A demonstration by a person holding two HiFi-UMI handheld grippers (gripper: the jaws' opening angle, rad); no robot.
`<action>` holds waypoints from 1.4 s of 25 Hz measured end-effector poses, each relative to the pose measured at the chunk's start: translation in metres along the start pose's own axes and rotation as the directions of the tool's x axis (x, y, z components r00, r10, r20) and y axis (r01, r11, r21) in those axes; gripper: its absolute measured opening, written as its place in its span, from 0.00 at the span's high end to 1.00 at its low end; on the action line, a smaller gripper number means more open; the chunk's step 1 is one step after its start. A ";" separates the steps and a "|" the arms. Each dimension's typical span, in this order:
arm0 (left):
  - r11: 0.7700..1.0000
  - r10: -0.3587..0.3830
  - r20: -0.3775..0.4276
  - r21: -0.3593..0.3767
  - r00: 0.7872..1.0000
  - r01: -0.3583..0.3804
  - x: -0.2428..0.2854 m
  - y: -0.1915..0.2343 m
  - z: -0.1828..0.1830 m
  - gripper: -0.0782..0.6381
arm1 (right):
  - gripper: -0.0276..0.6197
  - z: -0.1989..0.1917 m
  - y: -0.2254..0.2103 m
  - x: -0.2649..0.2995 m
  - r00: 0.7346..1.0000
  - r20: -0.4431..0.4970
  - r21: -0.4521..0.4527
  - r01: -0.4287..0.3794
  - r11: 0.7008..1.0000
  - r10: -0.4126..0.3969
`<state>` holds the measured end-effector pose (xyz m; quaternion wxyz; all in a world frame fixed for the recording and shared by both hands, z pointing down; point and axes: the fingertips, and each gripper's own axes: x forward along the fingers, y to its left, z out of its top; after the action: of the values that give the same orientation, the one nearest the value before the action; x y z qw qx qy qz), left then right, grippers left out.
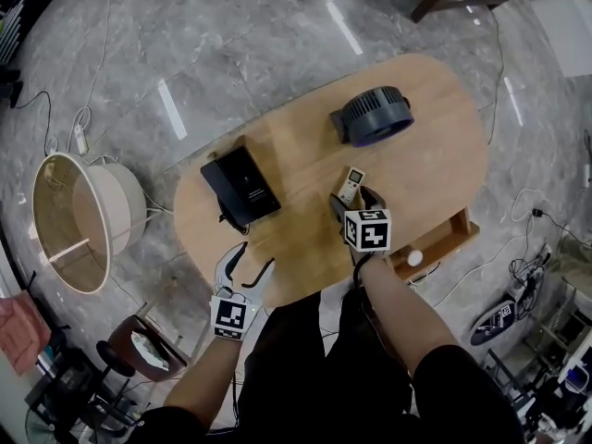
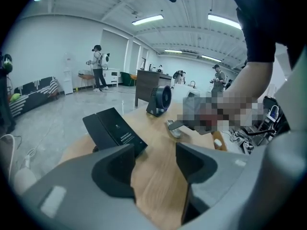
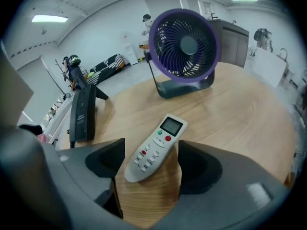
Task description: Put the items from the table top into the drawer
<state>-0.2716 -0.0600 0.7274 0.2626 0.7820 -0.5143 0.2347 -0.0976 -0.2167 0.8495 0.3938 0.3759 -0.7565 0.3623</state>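
While the right gripper (image 1: 354, 202) points steeply down over the middle of the oval wooden bench (image 1: 435, 155), its jaws stand spread wide, with the button end of the white remote control (image 1: 351, 184) lying between them. In the right gripper view (image 3: 148, 159) the remote control (image 3: 156, 147) lies flat on the wood, its small screen turned away toward the fan (image 3: 184, 44). A strip of bare wood shows between it and the left-hand jaw, and the other jaw is just beside its edge, so nothing is pinched. The fan (image 1: 373, 116), dark with a purple ring, stands upright at the far end of the bench. A flat black box (image 1: 240, 186) lies at the bench's left side, well apart from the remote control, with a dark cord at its near end. The left gripper (image 1: 248, 265) hangs over the near edge of the bench, just short of the black box (image 2: 115, 128). Its own view (image 2: 156, 159) shows the jaws parted over bare wood with nothing between them. The drawer (image 1: 460, 225) stands pulled out at the bench's right side, near the right forearm. On the grey marble floor to the left sits a beige round drum (image 1: 83, 220).
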 end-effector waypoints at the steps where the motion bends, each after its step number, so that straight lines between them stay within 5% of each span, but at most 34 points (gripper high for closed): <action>1: 1.000 -0.002 0.001 -0.002 1.000 0.002 0.000 0.000 0.000 0.51 | 0.37 -0.002 0.000 0.005 1.000 -0.023 -0.005 0.010 1.000 -0.010; 4: 1.000 -0.005 -0.001 -0.006 1.000 0.005 0.000 0.002 -0.001 0.51 | 0.35 -0.006 -0.001 0.014 0.996 -0.071 -0.019 0.051 0.998 -0.053; 8: 1.000 -0.006 -0.015 -0.014 1.000 0.006 0.007 0.006 -0.001 0.51 | 0.39 -0.009 -0.001 0.014 0.987 -0.106 -0.164 0.099 0.981 -0.117; 12: 1.000 -0.013 -0.020 0.000 1.000 0.013 0.012 0.006 0.006 0.51 | 0.43 -0.011 -0.001 0.012 0.989 -0.104 -0.225 0.083 0.971 -0.109; 16: 0.999 -0.042 -0.037 0.026 0.998 0.043 0.019 -0.002 0.010 0.51 | 0.58 -0.007 -0.003 0.011 0.991 -0.105 -0.290 0.054 0.955 -0.087; 21: 0.995 -0.073 -0.055 0.060 0.996 0.076 0.028 -0.017 0.014 0.51 | 0.59 -0.001 -0.009 0.005 0.993 -0.080 -0.372 0.051 0.927 -0.087; 35: 0.955 -0.188 -0.103 0.212 0.977 0.206 0.071 -0.099 0.041 0.51 | 0.59 -0.016 -0.130 -0.115 0.981 0.107 -0.108 0.172 0.979 -0.160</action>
<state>-0.1507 -0.1020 0.7247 0.2169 0.8434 -0.3933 0.2950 0.0654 -0.2302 0.7889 0.4066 0.4313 -0.7608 0.2643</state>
